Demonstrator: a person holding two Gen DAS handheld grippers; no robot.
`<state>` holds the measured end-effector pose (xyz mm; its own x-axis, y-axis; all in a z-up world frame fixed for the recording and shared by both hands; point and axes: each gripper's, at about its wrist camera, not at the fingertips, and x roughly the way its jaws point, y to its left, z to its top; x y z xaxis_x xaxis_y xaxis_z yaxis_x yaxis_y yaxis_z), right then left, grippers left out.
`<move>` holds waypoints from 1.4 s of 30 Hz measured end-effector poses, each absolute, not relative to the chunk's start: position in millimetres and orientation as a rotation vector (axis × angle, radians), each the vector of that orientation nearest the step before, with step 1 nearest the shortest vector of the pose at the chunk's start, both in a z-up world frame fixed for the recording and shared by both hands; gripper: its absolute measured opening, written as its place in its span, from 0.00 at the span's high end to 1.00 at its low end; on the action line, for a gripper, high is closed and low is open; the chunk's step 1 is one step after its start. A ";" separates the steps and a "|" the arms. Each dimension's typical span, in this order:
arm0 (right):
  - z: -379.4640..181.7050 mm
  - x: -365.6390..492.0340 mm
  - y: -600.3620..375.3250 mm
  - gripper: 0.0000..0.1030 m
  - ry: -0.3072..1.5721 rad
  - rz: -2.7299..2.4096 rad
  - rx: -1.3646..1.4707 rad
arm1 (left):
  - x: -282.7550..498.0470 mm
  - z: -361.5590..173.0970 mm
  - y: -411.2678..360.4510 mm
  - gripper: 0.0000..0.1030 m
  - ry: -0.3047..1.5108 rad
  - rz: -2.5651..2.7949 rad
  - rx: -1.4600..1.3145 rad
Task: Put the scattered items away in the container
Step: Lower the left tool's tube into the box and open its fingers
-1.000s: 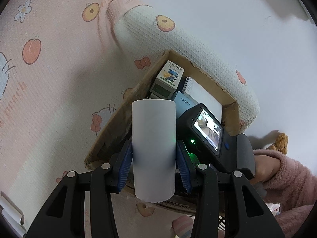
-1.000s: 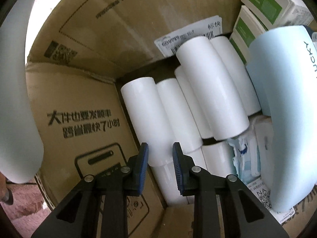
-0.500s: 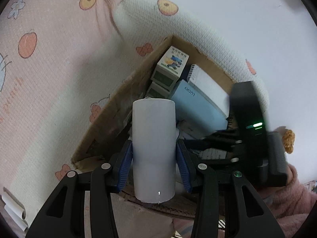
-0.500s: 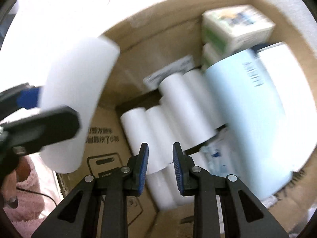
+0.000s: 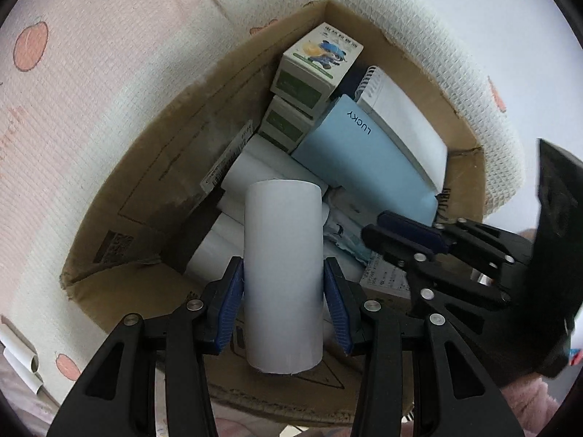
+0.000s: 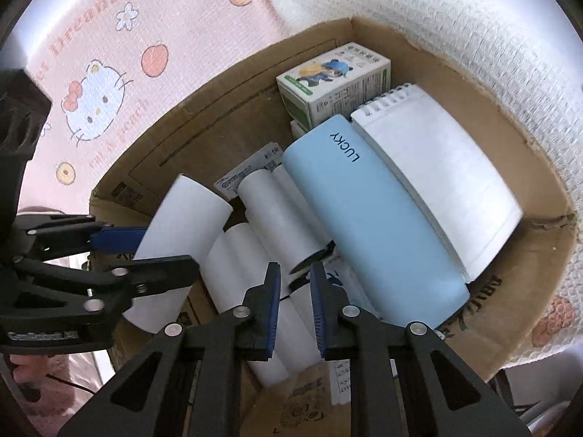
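The white roll point(image 5: 283, 273), which a second ago stood over the edge of the cardboard box point(image 5: 153, 182), now fills the centre of the left wrist view above the box's open inside, its long axis running up the frame and its far end aimed at the other white rolls point(image 6: 269, 215) lying inside. The left gripper point(image 5: 283, 306) is clamped on the roll's lower half, blue pads point(image 5: 229, 306) pressed to both sides. The right gripper point(image 6: 295, 309), formerly deep in the box, has drawn back to the lower centre of its view, jaws nearly together and holding nothing, beside the light blue case point(image 6: 371, 225), notebook point(image 6: 437, 182) and small printed carton point(image 6: 335, 80).
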<state>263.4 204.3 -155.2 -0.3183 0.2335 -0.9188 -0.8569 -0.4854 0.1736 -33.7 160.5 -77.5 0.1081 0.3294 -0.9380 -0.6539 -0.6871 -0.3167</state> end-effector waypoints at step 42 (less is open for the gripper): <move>-120.2 233.4 222.6 0.89 0.795 1.818 -1.164 | -61.7 -159.1 149.9 0.54 -0.365 1.824 -2.381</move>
